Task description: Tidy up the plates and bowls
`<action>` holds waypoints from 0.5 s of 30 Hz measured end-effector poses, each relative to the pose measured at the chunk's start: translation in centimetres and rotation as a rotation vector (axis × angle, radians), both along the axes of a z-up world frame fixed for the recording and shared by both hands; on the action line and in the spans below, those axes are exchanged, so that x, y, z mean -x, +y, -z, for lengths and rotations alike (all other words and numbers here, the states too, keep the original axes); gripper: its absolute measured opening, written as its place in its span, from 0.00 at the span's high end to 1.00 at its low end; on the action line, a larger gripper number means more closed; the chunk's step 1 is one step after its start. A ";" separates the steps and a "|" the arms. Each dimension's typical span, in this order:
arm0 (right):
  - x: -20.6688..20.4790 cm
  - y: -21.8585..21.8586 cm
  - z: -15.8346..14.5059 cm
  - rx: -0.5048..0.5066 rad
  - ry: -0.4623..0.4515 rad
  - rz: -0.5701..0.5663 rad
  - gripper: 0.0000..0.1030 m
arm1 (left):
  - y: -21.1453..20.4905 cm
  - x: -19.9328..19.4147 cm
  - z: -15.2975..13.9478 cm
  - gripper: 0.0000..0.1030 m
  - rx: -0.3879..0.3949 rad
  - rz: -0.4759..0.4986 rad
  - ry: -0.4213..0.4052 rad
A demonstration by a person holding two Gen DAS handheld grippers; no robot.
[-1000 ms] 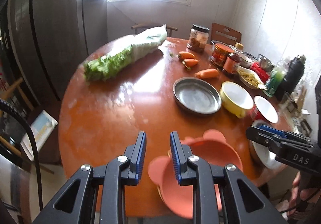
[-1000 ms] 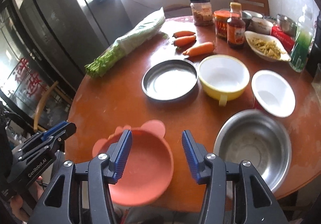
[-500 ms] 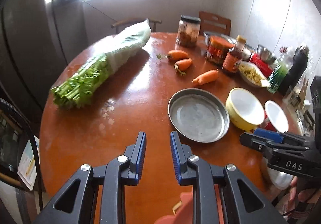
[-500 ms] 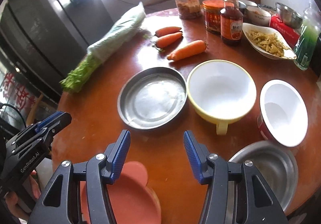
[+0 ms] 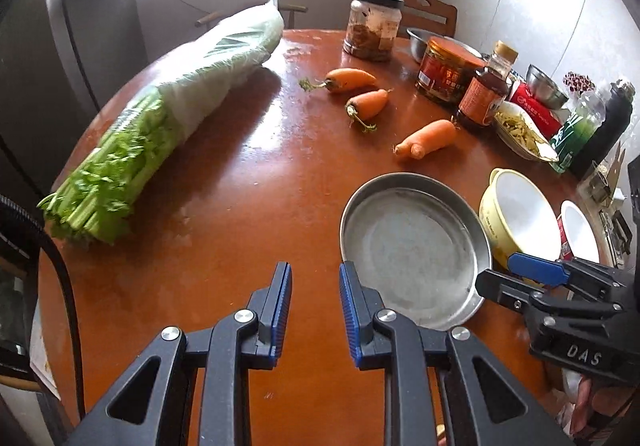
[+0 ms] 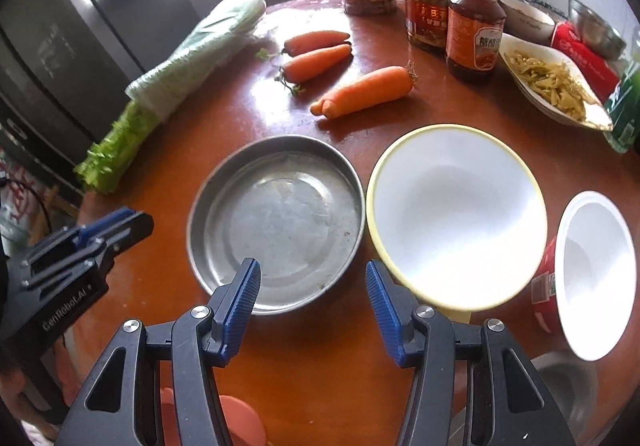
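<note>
Low in the right wrist view, just a sliver of pink dish [image 6: 240,422] behind the right gripper [image 6: 312,286], mostly cut off by the bottom edge. Lower right there, a steel bowl [image 6: 568,390], only a grey arc of rim, hidden behind the gripper arm and the white bowl [image 6: 596,274]. Labels on the jars at top too small to read.

Metal pan [image 6: 276,222] at centre, round and shallow, nothing in it, sitting flat. Touching or nearly touching its right rim, the yellow bowl [image 6: 456,214], white inside, empty, mouth up. White bowl at the right edge, tipped toward the camera, empty, red cup underneath partly covered. Upper right, an oval dish [image 6: 552,82] heaped with pale yellow-green shreds, long axis running upper left to lower right.

Right gripper hovering over the near rim of the pan, jaws parted wide, nothing between them. Left gripper [image 5: 314,302] at bottom centre of its own view, over bare table [image 5: 248,174], blue pads a narrow gap apart, gripping nothing. Pan just right of it.
</note>
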State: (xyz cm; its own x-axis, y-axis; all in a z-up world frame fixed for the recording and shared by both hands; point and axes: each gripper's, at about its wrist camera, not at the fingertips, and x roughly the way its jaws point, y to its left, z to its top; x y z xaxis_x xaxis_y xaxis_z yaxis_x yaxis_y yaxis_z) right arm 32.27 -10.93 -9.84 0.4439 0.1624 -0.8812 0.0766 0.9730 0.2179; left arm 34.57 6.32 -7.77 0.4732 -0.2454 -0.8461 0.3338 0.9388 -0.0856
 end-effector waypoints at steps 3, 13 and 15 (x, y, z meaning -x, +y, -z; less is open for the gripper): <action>-0.3 -0.2 0.4 -0.014 0.014 0.013 0.45 | -0.8 -0.4 0.6 0.76 -0.036 0.006 0.001; -0.8 -0.2 1.0 -0.018 0.022 -0.001 0.48 | -2.9 -0.7 2.0 0.76 -0.048 0.099 0.043; -0.9 -0.1 1.0 -0.008 0.024 -0.008 0.53 | -3.4 -1.0 2.5 0.76 -0.060 0.110 0.065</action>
State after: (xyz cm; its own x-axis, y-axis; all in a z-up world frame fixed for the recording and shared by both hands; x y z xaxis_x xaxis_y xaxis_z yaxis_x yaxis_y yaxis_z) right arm 33.19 -11.06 -10.88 0.4212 0.1732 -0.8903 0.0741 0.9718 0.2241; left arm 35.53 2.94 -10.28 0.3897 -0.2404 -0.8890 0.4305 0.9009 -0.0549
